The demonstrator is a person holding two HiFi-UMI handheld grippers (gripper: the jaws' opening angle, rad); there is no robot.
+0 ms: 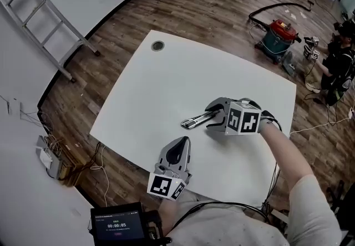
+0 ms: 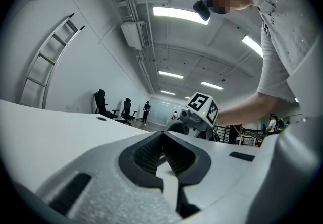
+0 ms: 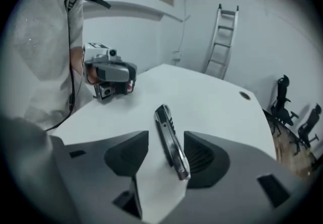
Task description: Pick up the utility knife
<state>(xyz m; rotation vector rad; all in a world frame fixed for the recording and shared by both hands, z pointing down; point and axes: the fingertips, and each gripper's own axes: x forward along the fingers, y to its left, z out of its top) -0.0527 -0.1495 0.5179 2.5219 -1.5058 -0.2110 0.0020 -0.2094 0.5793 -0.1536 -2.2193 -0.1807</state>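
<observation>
The utility knife (image 1: 193, 123), slim, silver and black, lies flat on the white table (image 1: 150, 95). My right gripper (image 1: 211, 117) is open and angled down over it. In the right gripper view the knife (image 3: 170, 142) lies between the two dark pads (image 3: 128, 155) of my right gripper (image 3: 166, 137), leaning nearer the right one, and neither pad presses on it. My left gripper (image 1: 183, 141) rests shut near the table's front edge, pointing at the knife. In the left gripper view my left gripper (image 2: 162, 136) has its tips together and holds nothing.
A round cable grommet (image 1: 158, 46) sits at the table's far corner. An aluminium ladder (image 1: 39, 12) leans at the left, and a red shop vacuum (image 1: 280, 34) with its hose stands on the wood floor at the right. A small screen unit (image 1: 119, 223) hangs below me.
</observation>
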